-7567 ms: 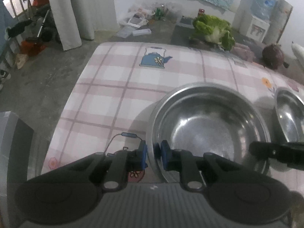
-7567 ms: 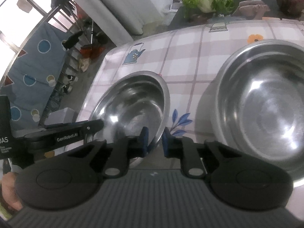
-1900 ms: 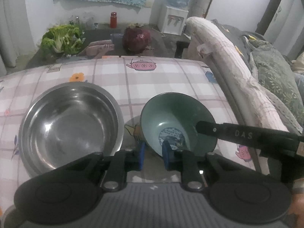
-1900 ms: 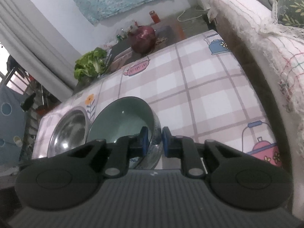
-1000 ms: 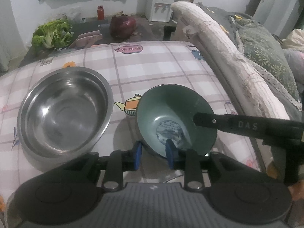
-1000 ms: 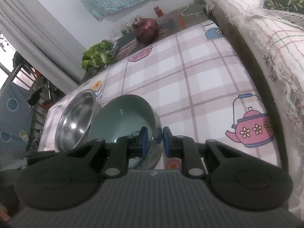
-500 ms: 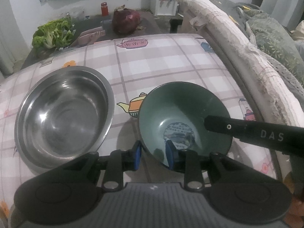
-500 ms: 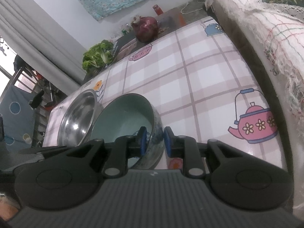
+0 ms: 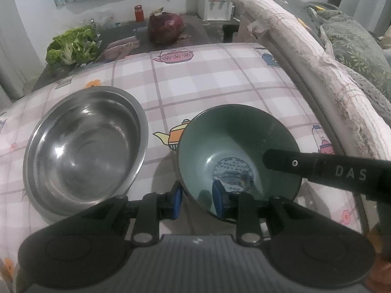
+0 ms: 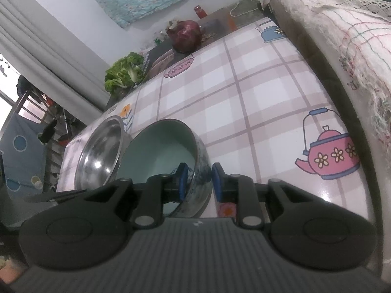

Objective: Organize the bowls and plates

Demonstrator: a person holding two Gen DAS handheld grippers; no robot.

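Observation:
A green ceramic bowl (image 9: 234,146) with a blue-patterned outside sits on the checked tablecloth (image 9: 207,78); it also shows in the right wrist view (image 10: 158,151). My left gripper (image 9: 196,201) straddles its near rim, jaws parted and slack. My right gripper (image 10: 199,182) straddles the opposite rim, one finger inside, jaws slightly apart. The right gripper's finger reaches over the bowl in the left wrist view. Nested steel bowls (image 9: 83,146) stand just left of the green bowl, also in the right wrist view (image 10: 100,156).
A sofa edge with a lace cover (image 9: 317,73) runs along the table's right side. Beyond the far table edge are a lettuce head (image 9: 70,46), a red cabbage (image 9: 166,28) and a red jar (image 9: 138,13).
Both grippers carried the green bowl down beside the steel bowls and their jaws have opened a little around its rim. Earlier, a steel bowl was moved into the other one.

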